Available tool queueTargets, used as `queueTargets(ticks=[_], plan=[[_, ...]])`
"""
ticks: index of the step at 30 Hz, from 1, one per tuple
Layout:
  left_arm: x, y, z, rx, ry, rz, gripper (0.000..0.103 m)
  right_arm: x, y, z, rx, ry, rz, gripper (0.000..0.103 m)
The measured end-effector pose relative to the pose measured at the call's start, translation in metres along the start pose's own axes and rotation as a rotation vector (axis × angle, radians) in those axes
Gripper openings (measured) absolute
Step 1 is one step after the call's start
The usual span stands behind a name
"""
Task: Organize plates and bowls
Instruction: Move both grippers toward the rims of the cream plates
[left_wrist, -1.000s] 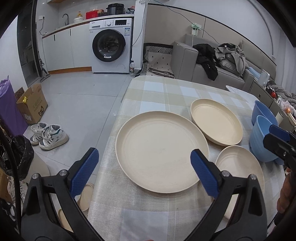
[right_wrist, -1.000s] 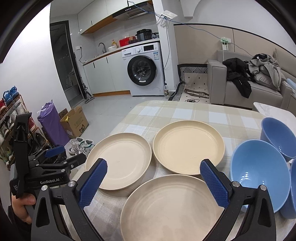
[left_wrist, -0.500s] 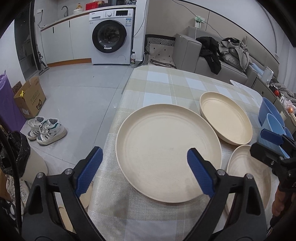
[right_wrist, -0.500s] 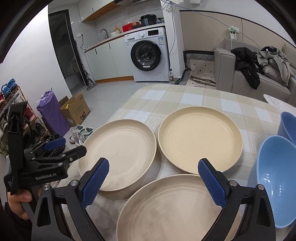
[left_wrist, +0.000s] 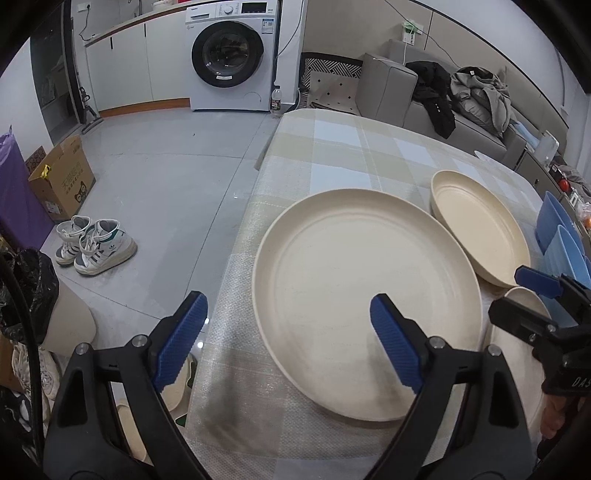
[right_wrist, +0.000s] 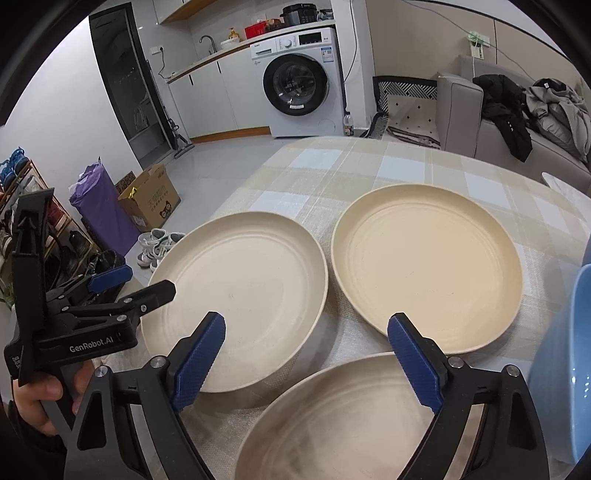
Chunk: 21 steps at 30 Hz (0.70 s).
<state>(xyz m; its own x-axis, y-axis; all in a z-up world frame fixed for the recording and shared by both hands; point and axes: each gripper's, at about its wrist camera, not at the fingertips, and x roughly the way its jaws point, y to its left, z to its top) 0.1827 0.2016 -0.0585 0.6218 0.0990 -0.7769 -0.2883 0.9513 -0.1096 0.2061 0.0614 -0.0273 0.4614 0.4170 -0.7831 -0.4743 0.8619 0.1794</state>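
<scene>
Three cream plates unstacked at table's left edge; blue bowls right edge. Left gripper, right gripper: fingers spread, empty. Stacking not begun.

A home: washing machine, sofa, shoes by the table.

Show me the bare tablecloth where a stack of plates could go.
The far end of the tablecloth, beyond the left plate and the far plate, lies bare up to the table edge. The near side is crowded: those two plates nearly touch, the near plate sits just below them, and the blue bowl fills the right.
</scene>
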Motion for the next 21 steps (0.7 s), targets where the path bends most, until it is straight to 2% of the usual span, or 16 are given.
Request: queueTargets(ticks=[3, 11, 17, 21], plan=[[0.006, 0.004, 0.000, -0.013, 0.010, -0.015, 0.086, 0.011, 0.003, -0.001, -0.004, 0.019, 0.004, 0.091], [0.018, 0.012, -0.007, -0.023, 0.044, -0.026, 0.074, 0.033, 0.006, -0.001, 0.009, 0.064, -0.003, 0.074], [0.023, 0.015, -0.010, -0.041, 0.058, -0.043, 0.061, 0.042, 0.007, -0.001, 0.009, 0.084, -0.011, 0.060], [0.026, 0.012, -0.010, -0.031, 0.068, -0.051, 0.049, 0.044, 0.006, -0.003, 0.010, 0.085, -0.020, 0.050]])
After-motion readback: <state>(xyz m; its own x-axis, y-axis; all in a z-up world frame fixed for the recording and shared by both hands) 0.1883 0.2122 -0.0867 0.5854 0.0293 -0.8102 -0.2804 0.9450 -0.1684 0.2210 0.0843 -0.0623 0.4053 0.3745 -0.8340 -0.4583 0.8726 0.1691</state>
